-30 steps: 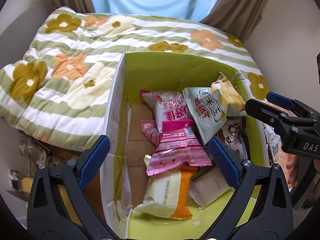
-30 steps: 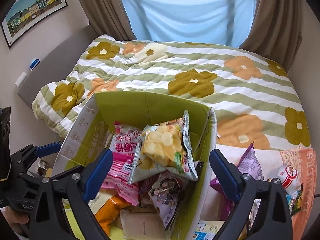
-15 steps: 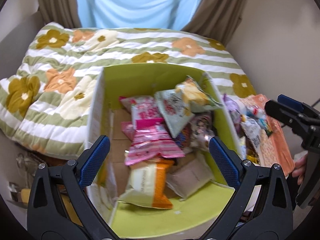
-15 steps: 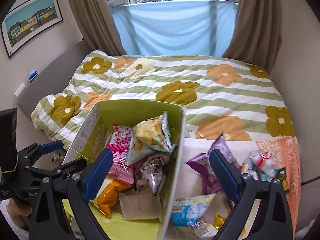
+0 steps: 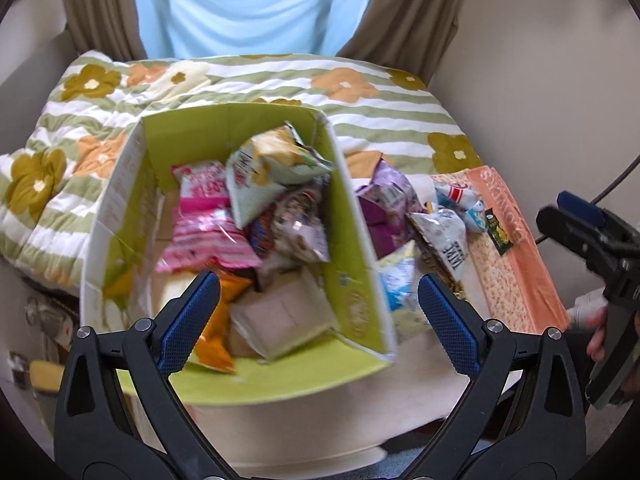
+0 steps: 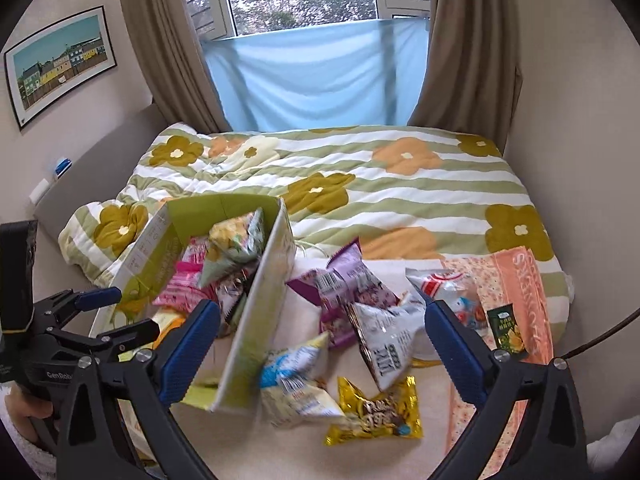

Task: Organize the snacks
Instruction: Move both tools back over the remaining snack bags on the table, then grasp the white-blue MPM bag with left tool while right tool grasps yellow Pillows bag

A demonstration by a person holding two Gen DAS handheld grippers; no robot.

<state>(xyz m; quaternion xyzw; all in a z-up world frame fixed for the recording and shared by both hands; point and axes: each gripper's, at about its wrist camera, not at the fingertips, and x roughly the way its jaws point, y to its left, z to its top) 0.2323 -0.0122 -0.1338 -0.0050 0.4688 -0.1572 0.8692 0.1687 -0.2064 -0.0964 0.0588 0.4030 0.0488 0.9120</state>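
A green cardboard box sits on the bed's near end, holding several snack packets: a pink one, a pale chip bag, an orange one. Right of the box lie loose packets: purple, white, blue-white, gold. My left gripper is open and empty above the box's near end. My right gripper is open and empty above the loose packets.
A flowered green-striped quilt covers the bed. An orange patterned cloth lies at the right with a red-white packet and a small dark green packet. Walls close in on the right; curtains and window behind.
Both grippers have pulled back and up from the box, and the left view has swung right, so the loose packets beside the box now show. Both stay open and empty.
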